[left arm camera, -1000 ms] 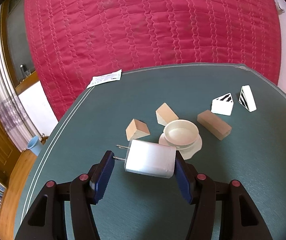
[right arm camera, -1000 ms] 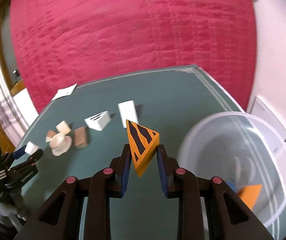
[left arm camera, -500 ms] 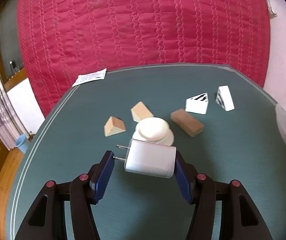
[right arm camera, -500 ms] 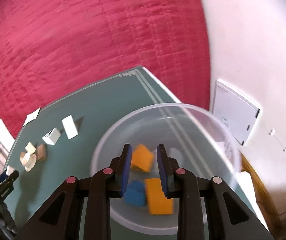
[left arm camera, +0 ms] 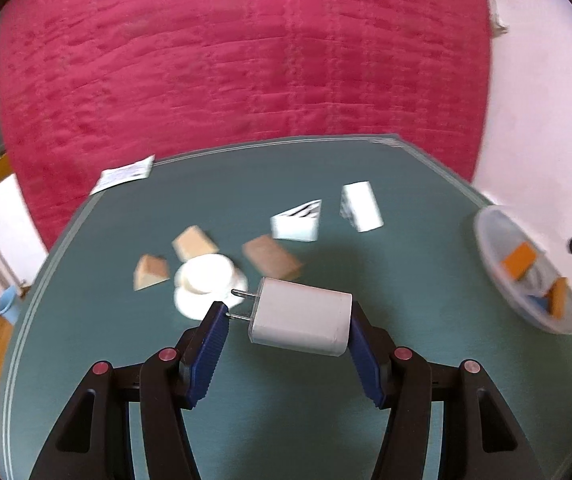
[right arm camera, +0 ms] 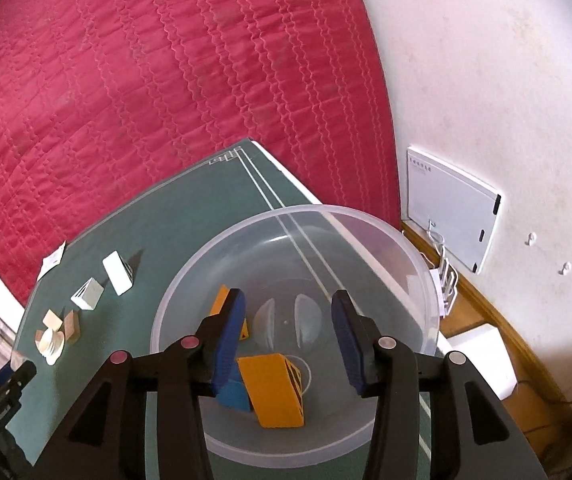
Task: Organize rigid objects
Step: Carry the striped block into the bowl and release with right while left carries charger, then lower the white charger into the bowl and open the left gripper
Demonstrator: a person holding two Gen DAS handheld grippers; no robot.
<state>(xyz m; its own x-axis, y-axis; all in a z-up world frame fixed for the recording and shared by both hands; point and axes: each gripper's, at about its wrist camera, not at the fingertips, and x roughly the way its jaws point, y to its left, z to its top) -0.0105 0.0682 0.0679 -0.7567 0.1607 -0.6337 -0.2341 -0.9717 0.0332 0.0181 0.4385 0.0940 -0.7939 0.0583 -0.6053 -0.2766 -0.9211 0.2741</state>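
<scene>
White rectangular plastic plug adapter (left arm camera: pixel 299 322) with 2 metal prongs pointing left, pinched crosswise between the left gripper's (left arm camera: pixel 286 344) blue ribbed pads, above the green table mat (left arm camera: pixel 405 280). Right gripper (right arm camera: pixel 287 344) over the clear round plastic bowl (right arm camera: pixel 365 216): jaws opening, nothing between them. In the bowl: 2 orange blocks (right arm camera: pixel 274 388), 1 blue.

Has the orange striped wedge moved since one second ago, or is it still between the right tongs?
Yes. The orange striped wedge has left the right tongs, which are opening with nothing between them, and now lies inside the clear bowl, beside a blue block.
</scene>
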